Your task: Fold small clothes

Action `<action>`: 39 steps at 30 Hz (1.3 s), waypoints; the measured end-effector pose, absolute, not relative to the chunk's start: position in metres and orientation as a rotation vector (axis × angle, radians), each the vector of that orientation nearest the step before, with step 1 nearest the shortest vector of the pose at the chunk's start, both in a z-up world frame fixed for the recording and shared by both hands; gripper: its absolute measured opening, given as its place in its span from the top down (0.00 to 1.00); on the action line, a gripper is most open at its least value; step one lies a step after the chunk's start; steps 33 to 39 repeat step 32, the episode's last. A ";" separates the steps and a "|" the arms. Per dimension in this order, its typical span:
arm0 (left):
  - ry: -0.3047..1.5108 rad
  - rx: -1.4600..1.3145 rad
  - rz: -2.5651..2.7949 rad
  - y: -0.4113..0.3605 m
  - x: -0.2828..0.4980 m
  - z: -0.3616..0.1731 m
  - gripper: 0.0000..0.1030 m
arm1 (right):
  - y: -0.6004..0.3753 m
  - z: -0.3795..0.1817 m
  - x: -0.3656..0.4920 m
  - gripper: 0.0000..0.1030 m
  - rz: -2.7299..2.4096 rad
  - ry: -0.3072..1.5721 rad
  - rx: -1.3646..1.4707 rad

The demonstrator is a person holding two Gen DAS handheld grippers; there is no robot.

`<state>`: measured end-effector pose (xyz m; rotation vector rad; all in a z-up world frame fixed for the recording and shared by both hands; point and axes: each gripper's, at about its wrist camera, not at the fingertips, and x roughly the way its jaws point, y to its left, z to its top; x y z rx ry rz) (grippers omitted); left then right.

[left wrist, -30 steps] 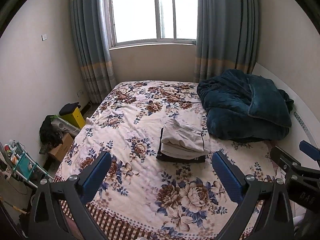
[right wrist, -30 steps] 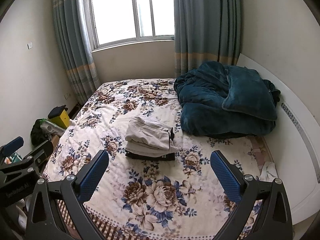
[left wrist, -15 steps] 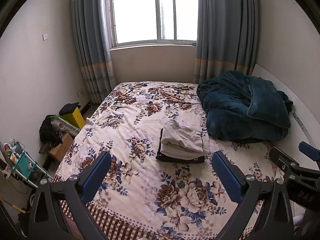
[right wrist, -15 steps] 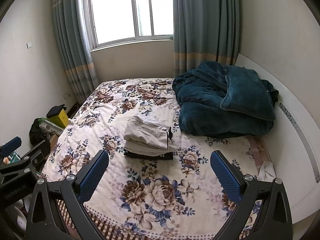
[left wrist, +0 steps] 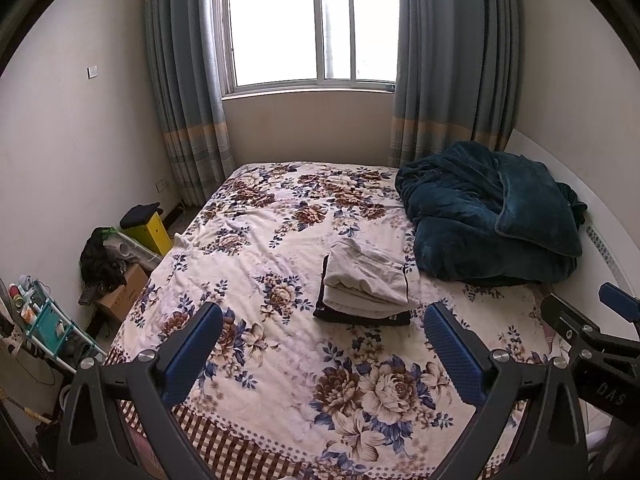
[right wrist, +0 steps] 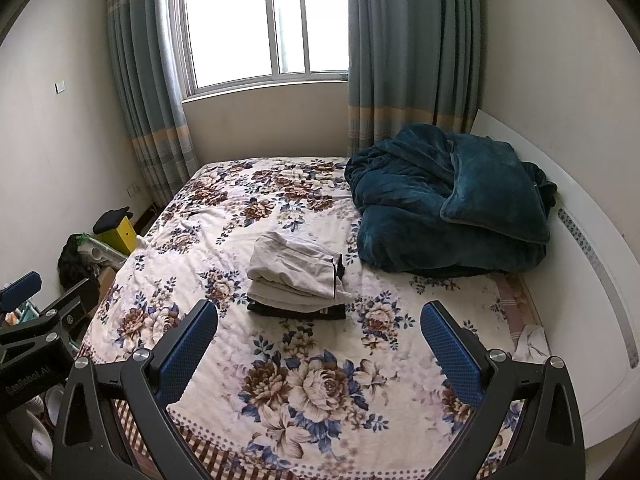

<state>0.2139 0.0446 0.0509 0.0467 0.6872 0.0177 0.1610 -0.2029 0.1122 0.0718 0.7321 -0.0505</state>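
A stack of folded clothes [left wrist: 362, 286], beige pieces on top of a dark piece, lies in the middle of the floral bedspread [left wrist: 280, 360]; it also shows in the right wrist view [right wrist: 298, 276]. My left gripper [left wrist: 320, 344] is open and empty, held above the near end of the bed, well short of the stack. My right gripper [right wrist: 318, 344] is open and empty, at a similar distance. The right gripper's body shows at the right edge of the left wrist view [left wrist: 592, 336], and the left gripper's body shows at the left edge of the right wrist view [right wrist: 36, 328].
A crumpled dark teal blanket [left wrist: 488, 216] lies on the bed's right side against a white headboard [right wrist: 592, 264]. Left of the bed stand a yellow box [left wrist: 148, 232], a cardboard box [left wrist: 120, 292] and a teal rack [left wrist: 44, 320]. A window with curtains [left wrist: 308, 28] is behind.
Both grippers have drawn back and risen slightly, so the bed and stack look a little farther away. The stack has not moved. Both grippers stay open.
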 end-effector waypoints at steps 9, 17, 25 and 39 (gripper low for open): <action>0.688 0.046 0.023 0.046 0.212 0.051 0.00 | -0.204 0.113 0.162 0.00 -0.047 0.730 0.071; 0.687 0.044 0.027 0.046 0.210 0.051 0.00 | -0.202 0.112 0.161 0.00 -0.046 0.731 0.071; 0.690 0.042 0.029 0.046 0.209 0.051 0.00 | -0.202 0.111 0.161 0.00 -0.046 0.729 0.070; 0.687 0.038 0.029 0.046 0.209 0.052 0.00 | -0.201 0.110 0.159 0.00 -0.048 0.729 0.068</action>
